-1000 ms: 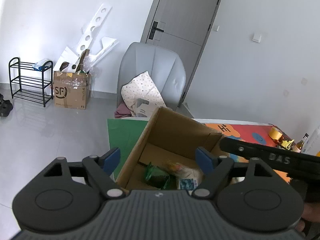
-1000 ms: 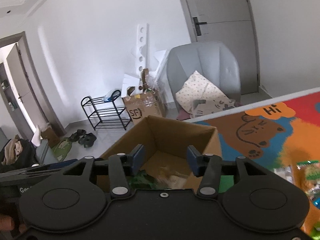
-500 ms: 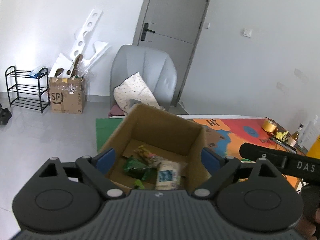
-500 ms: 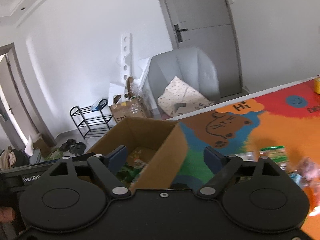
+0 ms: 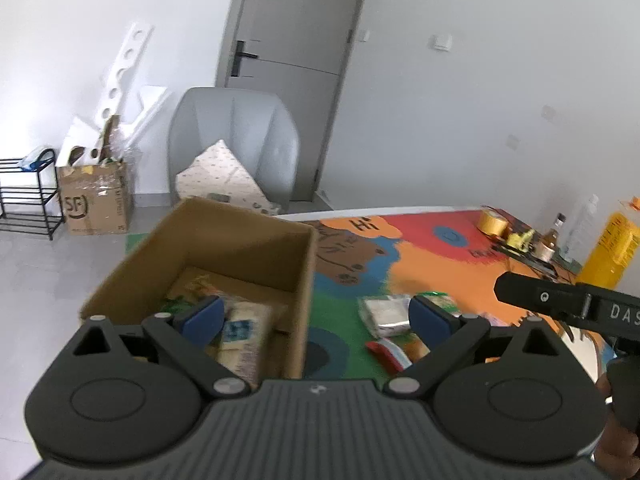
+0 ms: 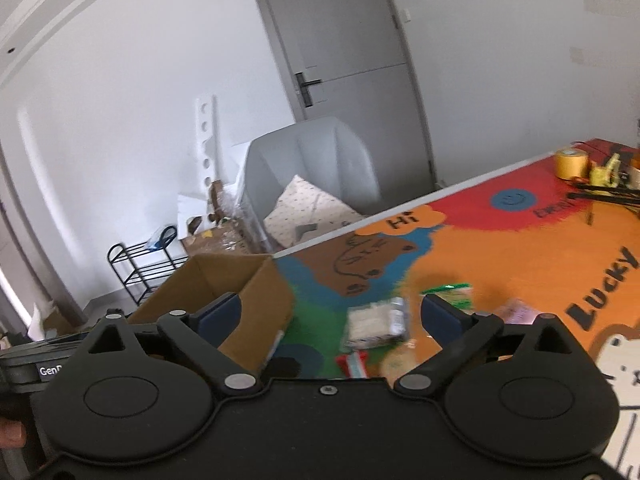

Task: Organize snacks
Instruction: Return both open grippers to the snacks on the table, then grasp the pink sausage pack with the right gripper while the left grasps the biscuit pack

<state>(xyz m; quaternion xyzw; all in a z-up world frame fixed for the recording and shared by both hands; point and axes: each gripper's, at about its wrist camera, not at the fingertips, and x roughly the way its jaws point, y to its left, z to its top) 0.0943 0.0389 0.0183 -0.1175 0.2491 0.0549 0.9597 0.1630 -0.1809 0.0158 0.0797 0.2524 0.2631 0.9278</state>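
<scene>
The left gripper (image 5: pixel 316 318) and the right gripper (image 6: pixel 332 314) have just been opening; their fingers stand wide apart with nothing between them. Some snack packets (image 5: pixel 244 330) lie inside the cardboard box (image 5: pixel 240 240); other packets (image 6: pixel 374 322) lie beside it on the colourful mat (image 6: pixel 500 252).

A matt brown cardboard box (image 5: pixel 224 248) is seen; glossy plastic wrappers cover the snack packets (image 6: pixel 374 322) on the smooth printed mat (image 6: pixel 500 256).
</scene>
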